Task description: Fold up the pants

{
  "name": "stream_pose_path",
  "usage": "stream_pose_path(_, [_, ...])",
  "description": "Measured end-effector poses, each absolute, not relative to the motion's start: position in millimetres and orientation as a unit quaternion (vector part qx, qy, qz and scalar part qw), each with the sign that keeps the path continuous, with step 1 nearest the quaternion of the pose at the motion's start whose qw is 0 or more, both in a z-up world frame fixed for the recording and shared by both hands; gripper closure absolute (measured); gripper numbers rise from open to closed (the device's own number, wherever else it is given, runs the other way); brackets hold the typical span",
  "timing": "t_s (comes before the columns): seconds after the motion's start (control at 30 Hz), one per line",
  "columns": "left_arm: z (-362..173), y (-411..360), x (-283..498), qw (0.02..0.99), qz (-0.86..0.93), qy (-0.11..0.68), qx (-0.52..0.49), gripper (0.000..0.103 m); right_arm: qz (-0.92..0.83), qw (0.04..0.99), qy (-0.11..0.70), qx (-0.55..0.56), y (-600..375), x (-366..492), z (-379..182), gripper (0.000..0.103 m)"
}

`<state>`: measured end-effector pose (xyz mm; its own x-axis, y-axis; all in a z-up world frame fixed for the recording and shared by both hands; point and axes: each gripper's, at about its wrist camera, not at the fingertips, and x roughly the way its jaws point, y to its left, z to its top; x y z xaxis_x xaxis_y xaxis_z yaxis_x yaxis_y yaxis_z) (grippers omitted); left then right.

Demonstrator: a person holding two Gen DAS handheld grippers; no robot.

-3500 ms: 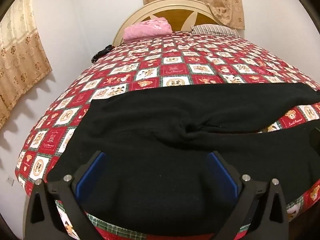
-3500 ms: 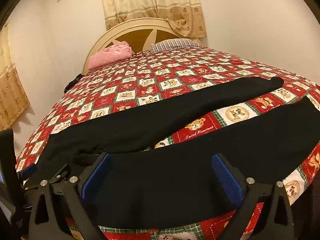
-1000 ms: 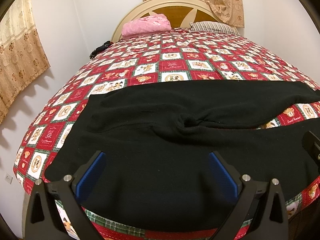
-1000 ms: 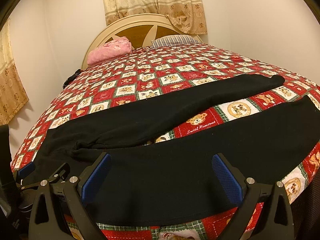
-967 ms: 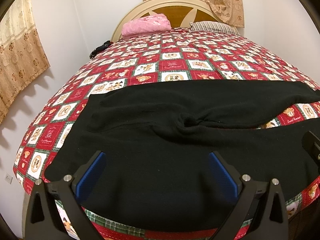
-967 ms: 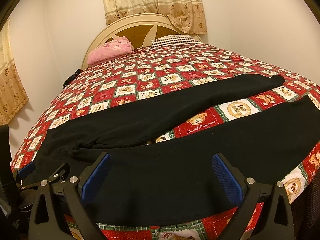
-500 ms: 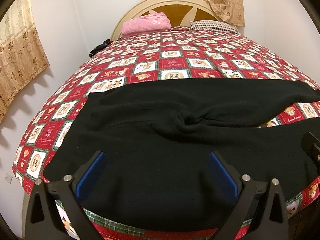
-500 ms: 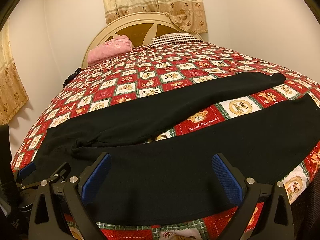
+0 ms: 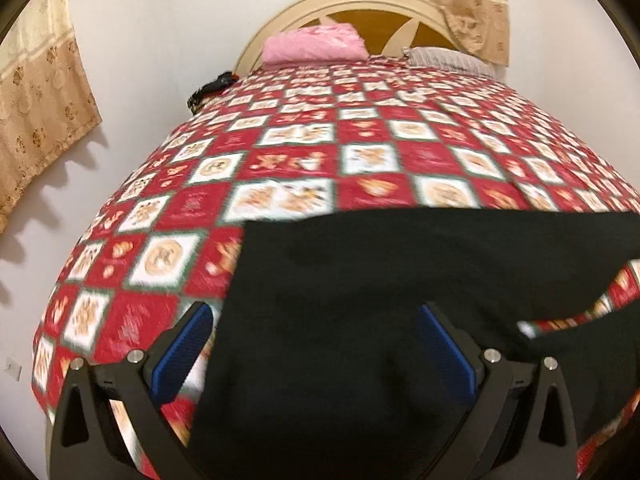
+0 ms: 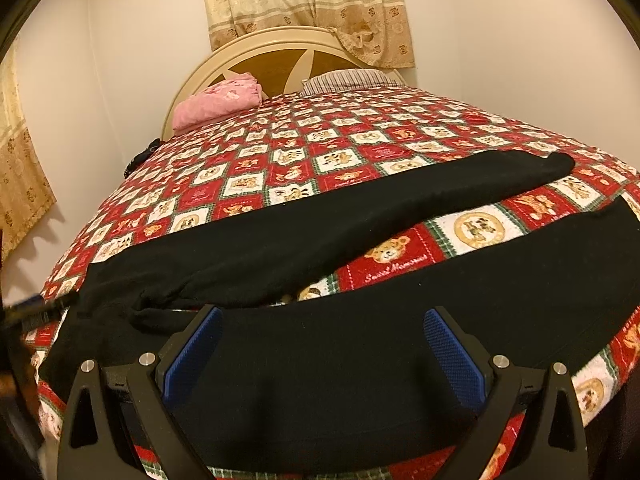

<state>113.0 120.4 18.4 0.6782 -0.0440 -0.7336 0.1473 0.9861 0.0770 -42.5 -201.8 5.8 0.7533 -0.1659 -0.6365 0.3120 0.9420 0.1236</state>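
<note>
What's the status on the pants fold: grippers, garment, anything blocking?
Left gripper open, right gripper open, neither gripping. Black pants unfolded on the quilt, legs spread apart. Pink blanket far off at the headboard, nothing blocking.

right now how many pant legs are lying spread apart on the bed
2. The far leg runs across the quilt toward the right; the near leg lies along the foot edge, ahead of the right tool.
</note>
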Motion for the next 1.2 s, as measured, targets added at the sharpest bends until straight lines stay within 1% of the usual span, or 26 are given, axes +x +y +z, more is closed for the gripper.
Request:
stream_pose_path(0.07, [14.3,130.3,136.3,0.907,-0.068,0.412,0.058,0.011,-0.123,0.931,0.327,0.108,-199.2,-37.3,6.0,0.002])
stream_pose_path(0.1, [10.3,135.8,149.6,0.901,-0.075,0.424,0.051,0.014,-0.119,0.931,0.327,0.105,-197.5,-35.1,6.1,0.002])
stream_pose_path(0.17, [-1.0,146.4,174.5,0.889,-0.081,0.449,0.031,0.031,-0.109,0.933,0.330,0.096,-193.8,-28.7,7.0,0.002])
stream_pose_path(0.2, [-7.1,149.9,183.6,0.883,-0.083,0.461,0.023,0.036,-0.103,0.933,0.332,0.092,-192.8,-25.4,7.7,0.002])
stream_pose_path(0.23, [-15.9,154.1,194.9,0.875,-0.087,0.477,0.009,0.043,-0.096,0.933,0.334,0.089,-191.5,-20.9,8.9,0.002])
stream_pose_path(0.37, [-32.5,157.6,211.8,0.854,-0.112,0.508,-0.034,0.044,-0.066,0.932,0.351,0.070,-193.1,1.2,15.2,0.002])
stream_pose_path(0.53, [-35.5,152.5,223.8,0.854,-0.111,0.507,-0.029,0.044,-0.035,0.928,0.368,0.043,-201.3,37.9,23.0,0.002])
stream_pose_path(0.6, [-35.8,156.1,227.6,0.854,-0.111,0.507,-0.038,0.046,-0.011,0.923,0.383,0.036,-206.6,59.7,21.4,0.002])
stream_pose_path(0.67, [-36.3,160.4,230.6,0.854,-0.110,0.506,-0.045,0.052,0.015,0.916,0.401,0.013,-210.8,87.0,15.9,0.002])
stream_pose_path(0.7, [-36.4,162.0,232.2,0.854,-0.110,0.507,-0.046,0.053,0.028,0.911,0.411,0.001,-211.7,99.9,12.1,0.002])
stream_pose_path(0.83, [-35.4,164.6,232.4,0.854,-0.114,0.506,-0.051,0.054,0.050,0.897,0.435,-0.065,-215.4,149.4,-5.9,0.003])
stream_pose_path(0.93, [-34.2,164.9,230.5,0.854,-0.117,0.505,-0.049,0.054,0.068,0.884,0.452,-0.094,-219.7,181.4,-17.9,0.004])
stream_pose_path(1.0, [-34.0,163.8,230.4,0.855,-0.116,0.503,-0.046,0.066,0.064,0.878,0.459,-0.119,-222.6,195.7,-25.5,0.004])
stream_pose_path(1.03, [-34.1,163.6,230.7,0.855,-0.116,0.503,-0.048,0.076,0.066,0.874,0.465,-0.125,-225.1,202.8,-29.3,0.007])
stream_pose_path(1.07, [-34.9,162.2,231.0,0.854,-0.119,0.505,-0.050,0.082,0.075,0.866,0.479,-0.123,-228.2,210.3,-35.5,0.016])
stream_pose_path(1.1, [-35.5,162.1,231.8,0.853,-0.125,0.505,-0.054,0.083,0.081,0.858,0.493,-0.120,-230.2,215.5,-41.2,0.021])
stream_pose_path(1.13, [-36.1,161.1,232.0,0.852,-0.127,0.504,-0.053,0.086,0.087,0.849,0.507,-0.117,-231.9,219.8,-47.7,0.034])
stream_pose_path(1.17, [-36.9,160.1,232.8,0.853,-0.126,0.505,-0.050,0.087,0.096,0.843,0.517,-0.117,-232.4,222.3,-54.1,0.043])
stream_pose_path(1.2, [-36.6,159.8,233.4,0.853,-0.127,0.503,-0.049,0.088,0.100,0.846,0.509,-0.126,-230.2,220.9,-53.3,0.043])
